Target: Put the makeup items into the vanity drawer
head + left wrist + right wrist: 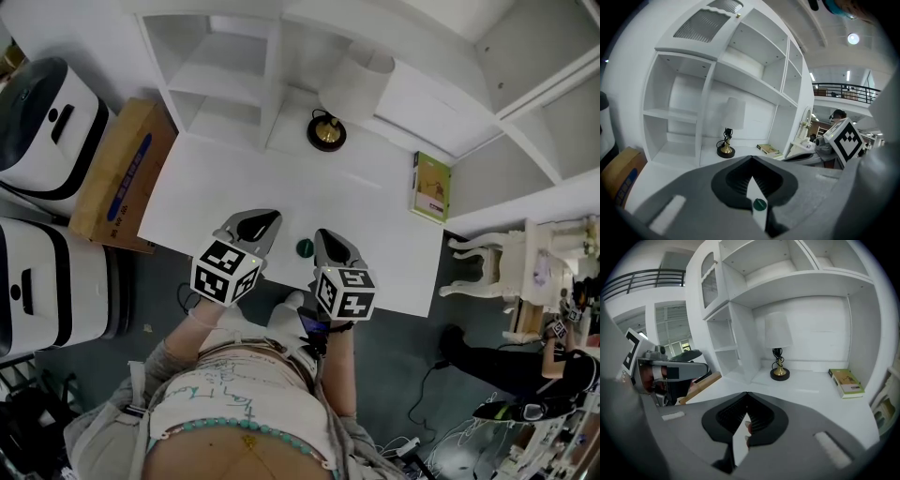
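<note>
Basically one makeup item in sight: a small round dark-green cap-like piece (305, 247), lying on the white vanity top (375, 216) near its front edge. It sits between the two grippers and touches neither. The left gripper (255, 225) tilts forward and slightly down, jaw tips together, and its own view shows the green piece through the slit behind the tips. The right gripper (330, 246) sits just beside it, angled down more steeply, jaws closed together. A pinkish speck shows in its slit, possibly a small item, too blurred to tell.
</note>
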`<state>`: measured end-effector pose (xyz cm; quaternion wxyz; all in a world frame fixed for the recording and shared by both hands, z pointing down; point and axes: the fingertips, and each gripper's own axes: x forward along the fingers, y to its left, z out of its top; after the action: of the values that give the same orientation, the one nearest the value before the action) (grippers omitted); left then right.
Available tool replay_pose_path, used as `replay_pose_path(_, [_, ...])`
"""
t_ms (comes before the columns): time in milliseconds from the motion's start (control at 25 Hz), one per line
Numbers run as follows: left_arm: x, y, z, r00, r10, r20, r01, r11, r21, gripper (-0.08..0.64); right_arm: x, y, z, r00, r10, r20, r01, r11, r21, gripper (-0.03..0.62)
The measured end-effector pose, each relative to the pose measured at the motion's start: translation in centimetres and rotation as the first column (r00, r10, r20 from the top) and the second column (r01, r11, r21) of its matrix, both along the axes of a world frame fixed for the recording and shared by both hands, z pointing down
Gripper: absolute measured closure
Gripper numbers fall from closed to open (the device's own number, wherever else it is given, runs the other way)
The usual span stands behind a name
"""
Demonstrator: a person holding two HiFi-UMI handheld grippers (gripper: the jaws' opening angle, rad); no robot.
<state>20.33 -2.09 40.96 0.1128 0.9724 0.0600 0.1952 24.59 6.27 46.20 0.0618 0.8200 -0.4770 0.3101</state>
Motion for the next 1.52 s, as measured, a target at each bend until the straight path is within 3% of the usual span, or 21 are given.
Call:
replay_pose_path(520, [-1.7,-1.0,1.0,0.998,-0.058,0.02,0.058,0.998,-0.017,0.558,-0.4,-0.3,2.7,0.999,-0.026,0.029,0.028,0.997,-0.067,0.563])
replay_pose_path(1520, [-2.5,-1.7,3.1,0.994,-0.074,0.075,0.076,0.997,-0.024,0.558,-0.2,-0.4,8.4,0.992,-0.039,0.12,0.061,0.981,-0.182,0.563])
